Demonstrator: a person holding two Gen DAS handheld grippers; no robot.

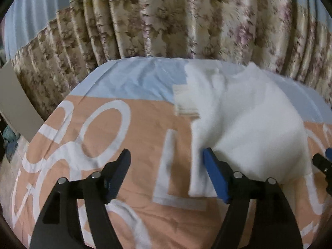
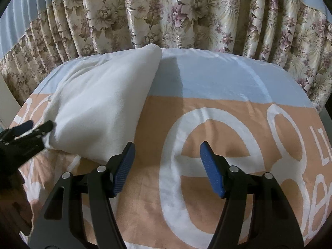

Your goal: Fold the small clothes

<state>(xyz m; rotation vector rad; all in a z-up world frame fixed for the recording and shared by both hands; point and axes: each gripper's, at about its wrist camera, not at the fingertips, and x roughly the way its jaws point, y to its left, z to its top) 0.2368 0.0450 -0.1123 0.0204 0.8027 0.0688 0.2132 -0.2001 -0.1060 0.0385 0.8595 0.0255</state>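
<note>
Lying on a bedspread [image 2: 149,137] of peach and pale blue with big white letters, the white garment [image 2: 99,108] is the only piece of clothing in sight; it looks folded into a soft, puffy wedge. In the right wrist view it fills the area from about nine o'clock up to eleven o'clock, with its narrow end reaching the far edge of the bed below the floral curtain [image 2: 166,10]. In the left wrist view the same garment [image 1: 244,120] spreads from the centre out toward two o'clock, blurred, with a paler flat panel showing at its left side. The left gripper [image 1: 166,161] has its jaws spread wide and nothing is pinched between the pads; its right-hand blue finger [image 1: 215,176] sits right at the near left corner of the cloth, though the blur does not let me tell whether it actually touches, while the other finger [image 1: 118,174] stands over bare bedspread at about seven o'clock. The right gripper [image 2: 166,155] is likewise wide apart and empty, with both blue pads over the large white letter printed on the cover and the left pad [image 2: 124,166] just beside the garment's near hem, apart from it. From the right wrist view the left gripper [image 2: 38,126] appears at nine o'clock, its dark tips against the garment's left edge. A pale flat board [image 1: 18,103] leans at nine o'clock in the left wrist view.
</note>
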